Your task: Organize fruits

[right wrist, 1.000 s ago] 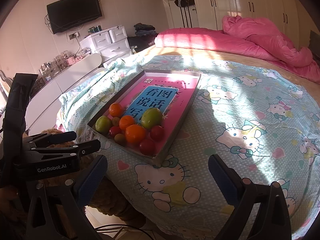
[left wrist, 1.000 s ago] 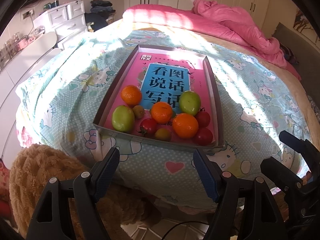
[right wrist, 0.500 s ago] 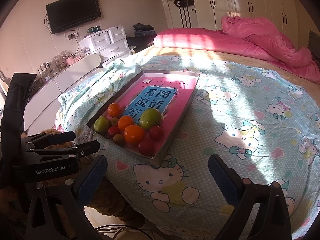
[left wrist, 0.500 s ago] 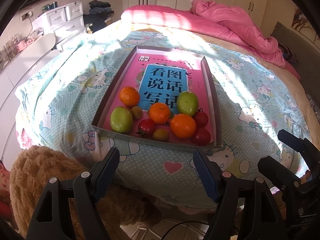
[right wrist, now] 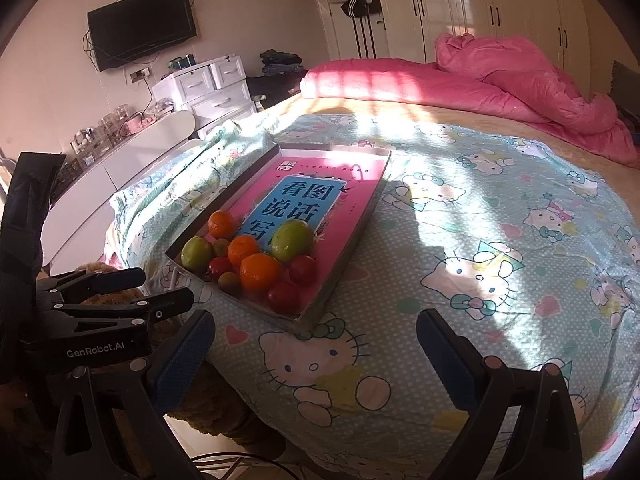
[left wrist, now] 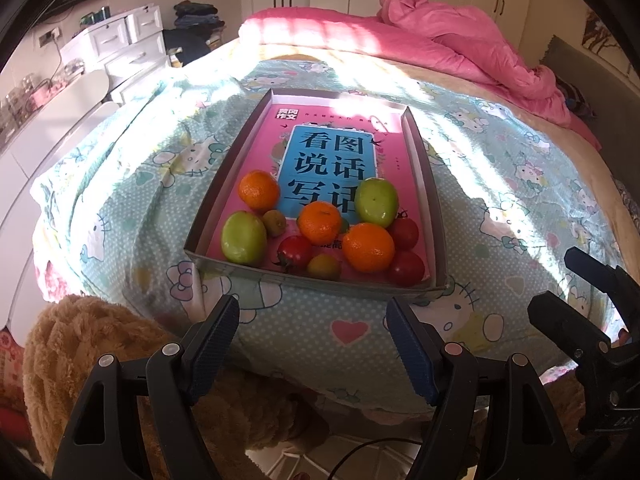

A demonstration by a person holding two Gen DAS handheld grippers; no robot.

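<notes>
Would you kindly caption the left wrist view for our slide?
Open left gripper hovers short of a shallow grey tray of oranges, green fruits and red tomatoes on a cartoon-print bedsheet.

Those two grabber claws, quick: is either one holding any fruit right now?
Left gripper: open, holding nothing, short of the tray.
Right gripper: open, holding nothing, also short of the tray.

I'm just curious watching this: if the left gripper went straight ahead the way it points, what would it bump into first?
Probably the cartoon-print bedsheet at the near edge of the bed, just short of the tray of fruit. The left gripper is open and empty, and depth is hard to judge here.
</notes>
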